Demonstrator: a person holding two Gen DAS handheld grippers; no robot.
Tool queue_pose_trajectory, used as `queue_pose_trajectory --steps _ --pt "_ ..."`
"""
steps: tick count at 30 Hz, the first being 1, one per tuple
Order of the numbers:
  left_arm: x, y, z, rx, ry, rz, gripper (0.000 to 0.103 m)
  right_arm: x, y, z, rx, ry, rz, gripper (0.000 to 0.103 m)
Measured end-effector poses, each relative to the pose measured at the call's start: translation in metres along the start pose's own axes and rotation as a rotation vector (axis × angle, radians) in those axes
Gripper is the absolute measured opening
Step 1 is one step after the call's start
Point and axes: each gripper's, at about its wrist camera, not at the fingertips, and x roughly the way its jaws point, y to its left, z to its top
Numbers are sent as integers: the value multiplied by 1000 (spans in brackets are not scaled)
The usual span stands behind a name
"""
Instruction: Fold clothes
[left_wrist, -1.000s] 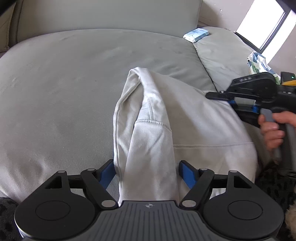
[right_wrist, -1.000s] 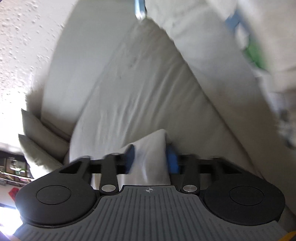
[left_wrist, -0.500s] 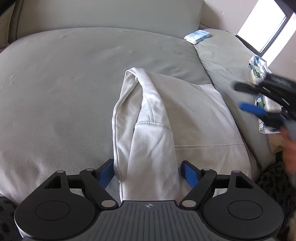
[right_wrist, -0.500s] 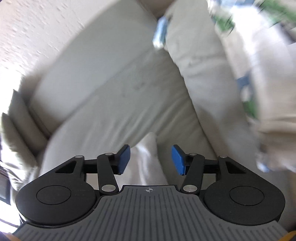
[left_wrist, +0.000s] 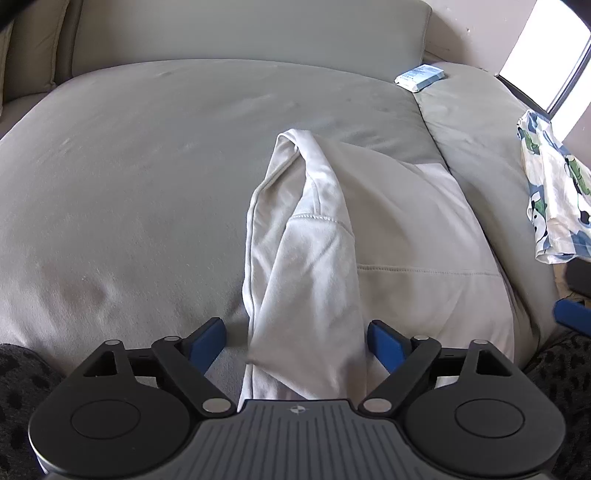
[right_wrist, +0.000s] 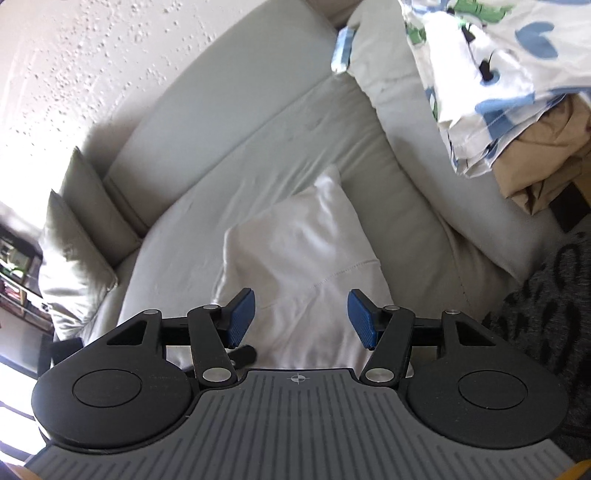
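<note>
Left gripper (left_wrist: 295, 341): jaws spread wide, one blue pad on each side of a raised ridge of the white hoodie (left_wrist: 369, 236); neither pad touches the fabric. Open seat cushion (left_wrist: 129, 166) extends well to the left of the hoodie and beyond its far tip up to the sofa backrest (left_wrist: 240, 29). To the right of the hoodie the seam with the neighbouring cushion runs close along the garment's edge.

Right gripper (right_wrist: 301, 319): jaws likewise spread, hovering over the near hem region of the hoodie (right_wrist: 303, 251), holding nothing. In the left wrist view only a blue pad tip of this gripper shows at the frame's right edge, just past the hoodie's lower right corner.

The hoodie lies on the seat cushion, partly folded. A long band, apparently a sleeve with a stitched seam across it, runs lengthwise over the left part of the body panel and stands up as a crease. The right part lies flat, with a horizontal stitch line across it. The near end hangs over the cushion's front edge.

Right of the hoodie, well apart: a patterned blue-and-green cloth (left_wrist: 554, 192) atop tan fabric (right_wrist: 539, 155). Beyond the hoodie, near the backrest corner, sits a small light-blue packet (left_wrist: 419, 76). Far left of the hoodie, pillows (right_wrist: 74, 236) lean at the sofa's end. A dark spotted rug (right_wrist: 554, 306) borders the sofa front
</note>
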Motion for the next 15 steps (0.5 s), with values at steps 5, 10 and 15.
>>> queue_pose_trajectory --steps 5,10,15 --pt "2 0 3 -19 19 1 85 -13 3 -10 -2 -14 10 62" --pt "5 -4 5 -12 26 8 86 -17 -2 -10 18 -14 3 62" --pt "2 2 7 -30 30 -9 85 -16 -4 -8 33 -23 -13 62"
